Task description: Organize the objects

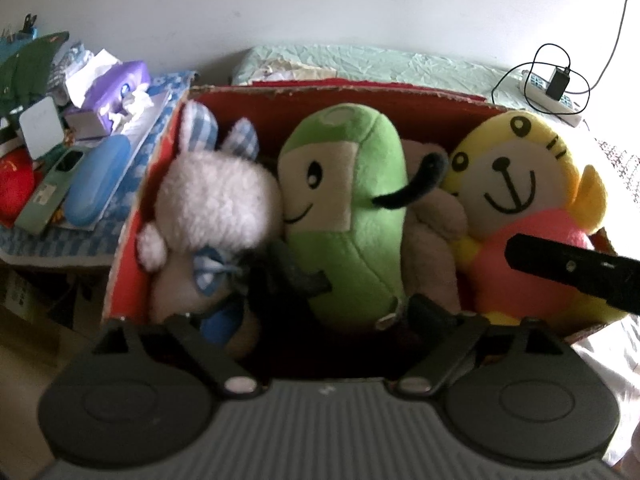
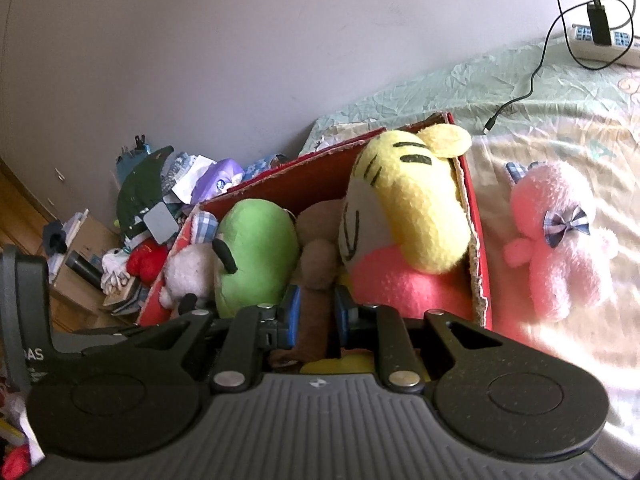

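The red box (image 1: 132, 236) stands on the bed (image 2: 540, 92) and serves as the reference point. Inside it, four soft toys sit in a row. At the left end is a white rabbit (image 1: 212, 208) with blue checked ears. Next to it, touching, is a green toy (image 1: 348, 208) with a face patch. A brown dog (image 2: 320, 256) with a black ear is wedged between the green toy and a yellow tiger (image 1: 516, 184) in pink, which fills the right end.

Outside the box, just beside its right wall, a pink rabbit (image 2: 560, 240) with a checked bow lies on the bed.

The right gripper (image 2: 314, 312) is at the near edge of the box; its fingers (image 2: 290, 312) stand narrow, pressed on either side of the brown dog's body.

The left gripper (image 1: 296, 312) is over the near edge, between white rabbit and green toy. Its fingers are dark and blurred; whether they stand wide or narrow cannot be told.

Left of the box lies assorted clutter, including a purple tissue pack (image 1: 120, 88). Beyond the box, a power strip (image 2: 600, 40) rests on the bed.
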`<state>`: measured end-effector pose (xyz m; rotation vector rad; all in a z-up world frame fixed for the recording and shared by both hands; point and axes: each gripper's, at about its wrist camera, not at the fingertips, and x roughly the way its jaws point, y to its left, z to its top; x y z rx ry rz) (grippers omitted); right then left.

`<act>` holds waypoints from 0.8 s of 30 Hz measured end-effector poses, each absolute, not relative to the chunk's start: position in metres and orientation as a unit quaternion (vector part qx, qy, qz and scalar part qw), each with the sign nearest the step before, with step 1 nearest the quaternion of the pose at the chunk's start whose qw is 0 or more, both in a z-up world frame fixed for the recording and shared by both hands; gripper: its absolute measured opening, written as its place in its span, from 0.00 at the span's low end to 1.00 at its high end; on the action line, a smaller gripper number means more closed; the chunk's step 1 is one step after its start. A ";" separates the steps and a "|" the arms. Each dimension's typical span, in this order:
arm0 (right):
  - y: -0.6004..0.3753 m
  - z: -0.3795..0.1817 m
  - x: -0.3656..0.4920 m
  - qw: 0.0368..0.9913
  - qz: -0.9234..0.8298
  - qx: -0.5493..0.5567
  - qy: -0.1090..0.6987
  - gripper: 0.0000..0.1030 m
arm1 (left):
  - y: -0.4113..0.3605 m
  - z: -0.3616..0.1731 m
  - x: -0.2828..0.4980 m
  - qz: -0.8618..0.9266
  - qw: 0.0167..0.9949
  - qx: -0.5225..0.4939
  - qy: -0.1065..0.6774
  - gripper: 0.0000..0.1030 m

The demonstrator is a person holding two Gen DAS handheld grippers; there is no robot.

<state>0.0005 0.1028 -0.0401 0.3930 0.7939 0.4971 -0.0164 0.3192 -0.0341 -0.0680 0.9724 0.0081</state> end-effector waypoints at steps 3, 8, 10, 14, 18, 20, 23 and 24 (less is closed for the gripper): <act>0.106 -0.040 0.000 0.878 0.237 0.171 0.380 0.17 | 0.319 -0.035 -0.016 0.002 0.883 -0.033 0.468 0.92; 0.106 -0.041 0.001 0.877 0.239 0.167 0.382 0.17 | 0.317 -0.036 -0.014 0.000 0.882 -0.033 0.470 0.94; 0.106 -0.041 0.002 0.875 0.242 0.161 0.386 0.16 | 0.318 -0.037 -0.014 -0.001 0.882 -0.033 0.471 0.94; 0.106 -0.040 0.006 0.868 0.251 0.150 0.402 0.15 | 0.318 -0.037 -0.013 -0.003 0.881 -0.034 0.472 0.95; 0.109 -0.038 0.010 0.859 0.262 0.126 0.421 0.14 | 0.319 -0.038 -0.012 -0.005 0.879 -0.035 0.476 0.96; 0.109 -0.037 0.014 0.852 0.269 0.124 0.433 0.14 | 0.319 -0.039 -0.011 -0.007 0.878 -0.036 0.477 0.97; 0.108 -0.037 0.017 0.842 0.282 0.118 0.446 0.14 | 0.318 -0.039 -0.011 -0.006 0.879 -0.036 0.475 0.98; 0.108 -0.037 0.017 0.840 0.285 0.116 0.448 0.14 | 0.318 -0.039 -0.011 -0.006 0.879 -0.036 0.475 0.98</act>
